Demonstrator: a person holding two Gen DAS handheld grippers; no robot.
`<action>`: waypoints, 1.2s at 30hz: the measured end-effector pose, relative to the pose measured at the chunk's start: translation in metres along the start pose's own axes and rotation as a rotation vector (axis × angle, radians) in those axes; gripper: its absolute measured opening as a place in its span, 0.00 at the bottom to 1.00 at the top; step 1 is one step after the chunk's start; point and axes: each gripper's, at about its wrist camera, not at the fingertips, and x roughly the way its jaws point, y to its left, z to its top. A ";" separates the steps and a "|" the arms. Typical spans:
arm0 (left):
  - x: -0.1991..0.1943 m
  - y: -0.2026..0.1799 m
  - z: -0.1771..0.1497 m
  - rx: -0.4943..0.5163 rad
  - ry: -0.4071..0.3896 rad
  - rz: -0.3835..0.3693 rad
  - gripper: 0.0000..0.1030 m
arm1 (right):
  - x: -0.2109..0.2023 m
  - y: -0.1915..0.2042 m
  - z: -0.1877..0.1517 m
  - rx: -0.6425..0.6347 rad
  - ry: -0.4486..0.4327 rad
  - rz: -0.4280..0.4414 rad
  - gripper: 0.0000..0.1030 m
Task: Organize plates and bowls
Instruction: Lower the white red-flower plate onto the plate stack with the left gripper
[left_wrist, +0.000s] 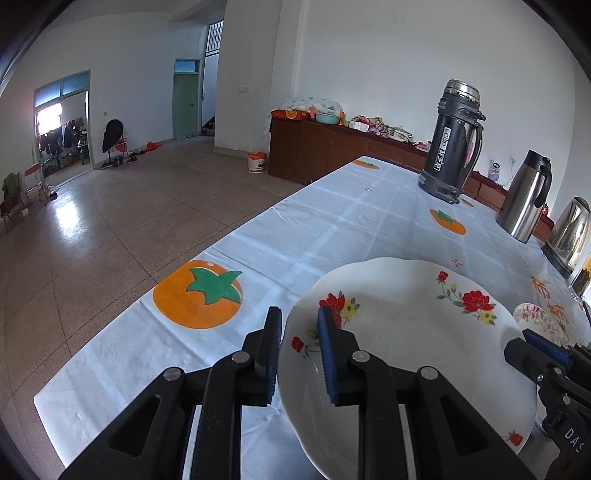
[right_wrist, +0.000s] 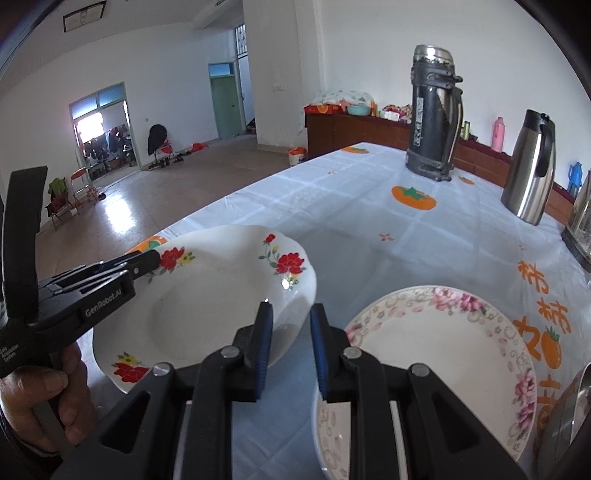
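Observation:
A white deep plate with red flowers (left_wrist: 406, 332) (right_wrist: 221, 295) is held tilted above the table. My left gripper (left_wrist: 299, 325) straddles its left rim, one finger under and one over, and is shut on it; it also shows in the right wrist view (right_wrist: 147, 260). My right gripper (right_wrist: 290, 321) is partly open beside the plate's right rim and holds nothing that I can see; it shows in the left wrist view (left_wrist: 532, 339). A flat plate with a pink flower border (right_wrist: 443, 350) (left_wrist: 535, 317) lies on the table to the right.
The table has a pale cloth with orange persimmon prints (left_wrist: 332, 229). A tall black flask (left_wrist: 452, 144) (right_wrist: 434, 114), a steel jug (left_wrist: 524, 195) (right_wrist: 532, 166) and a steel kettle (left_wrist: 570, 232) stand at the far right. The table's left edge (left_wrist: 147, 295) drops to the floor.

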 end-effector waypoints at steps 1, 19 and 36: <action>-0.001 -0.002 0.000 0.002 -0.002 0.001 0.21 | -0.001 -0.001 0.000 0.003 -0.005 -0.001 0.20; -0.035 -0.034 0.016 0.042 -0.070 -0.030 0.21 | -0.036 -0.028 0.001 0.051 -0.093 -0.020 0.20; -0.040 -0.083 0.011 0.096 -0.073 -0.084 0.21 | -0.060 -0.062 -0.020 0.121 -0.111 -0.076 0.20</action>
